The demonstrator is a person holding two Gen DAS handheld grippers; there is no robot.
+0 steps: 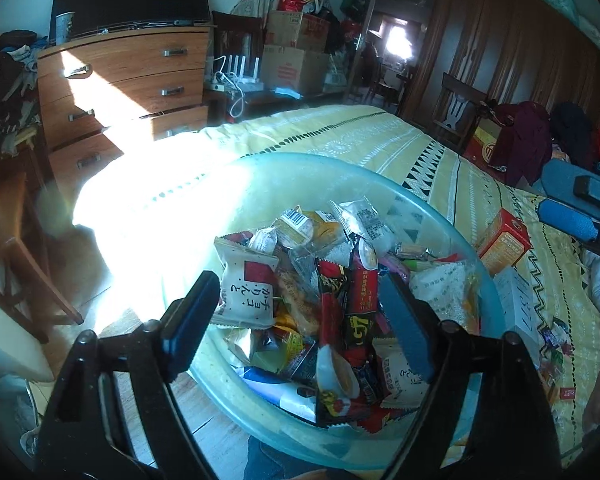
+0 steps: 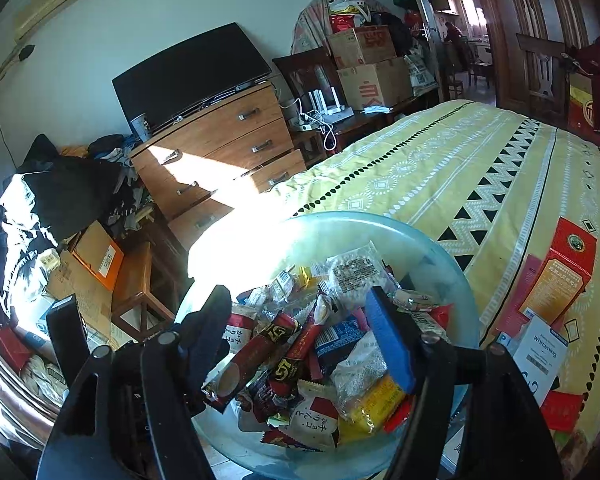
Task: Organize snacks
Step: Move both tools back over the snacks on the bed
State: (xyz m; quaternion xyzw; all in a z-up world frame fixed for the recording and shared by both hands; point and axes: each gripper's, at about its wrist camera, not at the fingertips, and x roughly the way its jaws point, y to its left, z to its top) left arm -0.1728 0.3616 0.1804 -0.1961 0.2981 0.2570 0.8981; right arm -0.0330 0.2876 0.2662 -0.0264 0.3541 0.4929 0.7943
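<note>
A pale blue see-through basin sits on the near edge of the yellow patterned bed, heaped with several snack packets. Among them are a white packet with a red square, dark red stick packets and a yellow packet. My left gripper hangs open just above the heap, nothing pinched between its pads. My right gripper is open over the same heap, also holding nothing.
A red-orange carton and a white box lie on the bed right of the basin, with small loose packets. A wooden dresser and a wooden stool stand to the left.
</note>
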